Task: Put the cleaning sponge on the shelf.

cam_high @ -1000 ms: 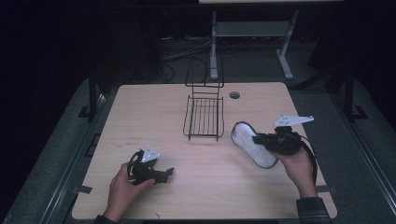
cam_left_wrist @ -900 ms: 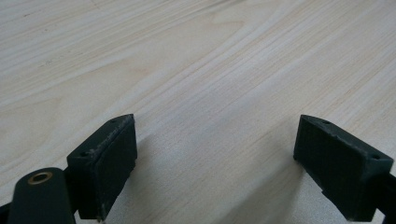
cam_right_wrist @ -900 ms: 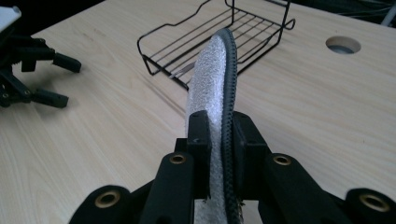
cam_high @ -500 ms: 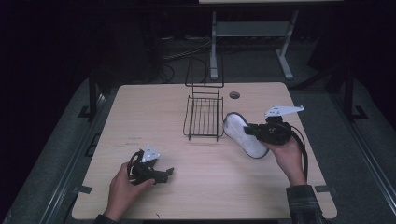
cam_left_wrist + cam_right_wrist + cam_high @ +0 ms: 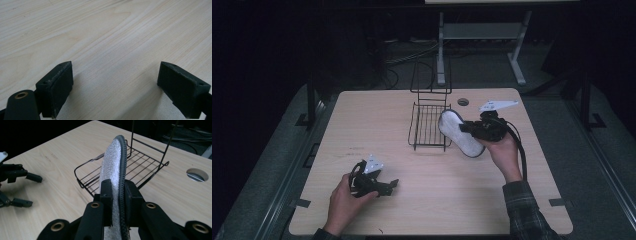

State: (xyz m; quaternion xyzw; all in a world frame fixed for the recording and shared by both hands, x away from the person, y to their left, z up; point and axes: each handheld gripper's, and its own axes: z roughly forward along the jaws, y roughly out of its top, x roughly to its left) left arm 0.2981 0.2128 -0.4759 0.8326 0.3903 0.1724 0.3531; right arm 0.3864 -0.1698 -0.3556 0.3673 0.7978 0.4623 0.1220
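right gripper: clamped on insole, held on edge just beside wire rack
left gripper: jaws wide, empty, low over table
progress: insole lifted, not yet racked; likely placement left

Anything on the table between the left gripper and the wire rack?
Nothing: in the high view, only bare tabletop separates the left gripper from the wire rack.
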